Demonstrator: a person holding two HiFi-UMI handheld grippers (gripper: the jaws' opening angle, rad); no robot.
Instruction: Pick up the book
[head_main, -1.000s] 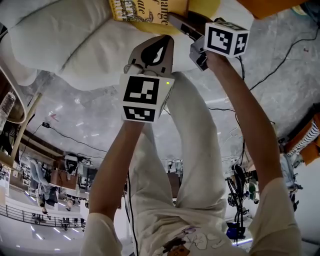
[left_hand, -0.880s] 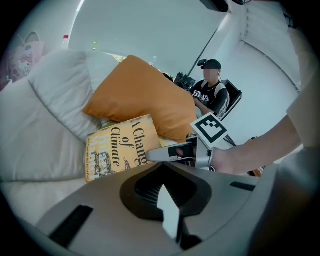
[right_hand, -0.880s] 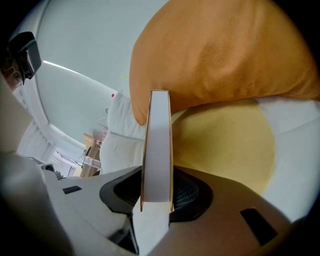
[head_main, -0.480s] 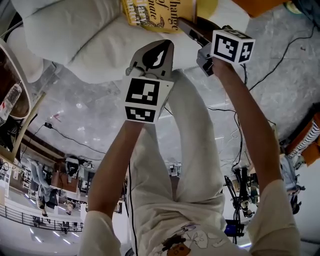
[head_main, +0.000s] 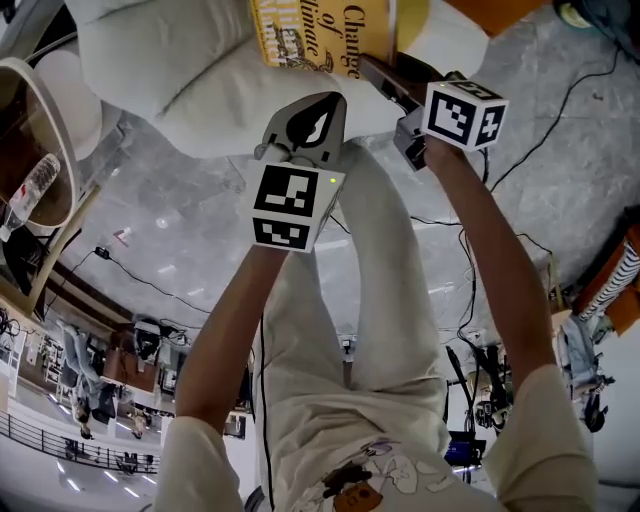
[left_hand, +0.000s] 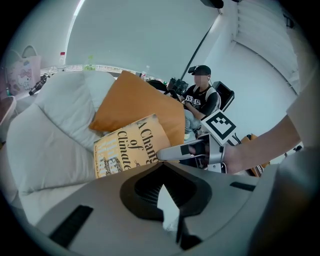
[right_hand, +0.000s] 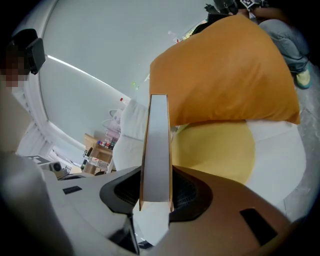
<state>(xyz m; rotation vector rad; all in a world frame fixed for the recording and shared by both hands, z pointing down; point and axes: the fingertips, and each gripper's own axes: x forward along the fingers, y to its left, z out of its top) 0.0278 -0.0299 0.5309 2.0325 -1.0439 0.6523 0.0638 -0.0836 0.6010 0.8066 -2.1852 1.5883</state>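
1. The book (head_main: 320, 40) is pinched at one edge by the right gripper (head_main: 385, 80). In the right gripper view it is seen edge-on between the jaws, with both covers pressed by the pads.
2. The grip is unchanged from a second ago: same edge, same jaw spread, no slip seen.
3. More of the cover is seen in the head view now than a second ago. The book and right gripper are carried up and away from the white cushion (head_main: 180, 80).
4. In the left gripper view the book is seen tilted, cover up, in front of the orange pillow (left_hand: 135, 102). Its low corner is hidden behind the gripper body, so full clearance from the cushion cannot be told.
5. The left gripper (head_main: 330, 102) is raised alongside, just beside the book but apart from it. Its jaws are pressed together at the tips with nothing held.
6. The yellow pad (right_hand: 215, 145) under the orange pillow is left bare where the book is no longer lying.
7. Judgement: the lift is under way and the pick-up is nearly done. The load is taken by one edge only, so sag or a swing of the free side is the risk if the grip is loosened.
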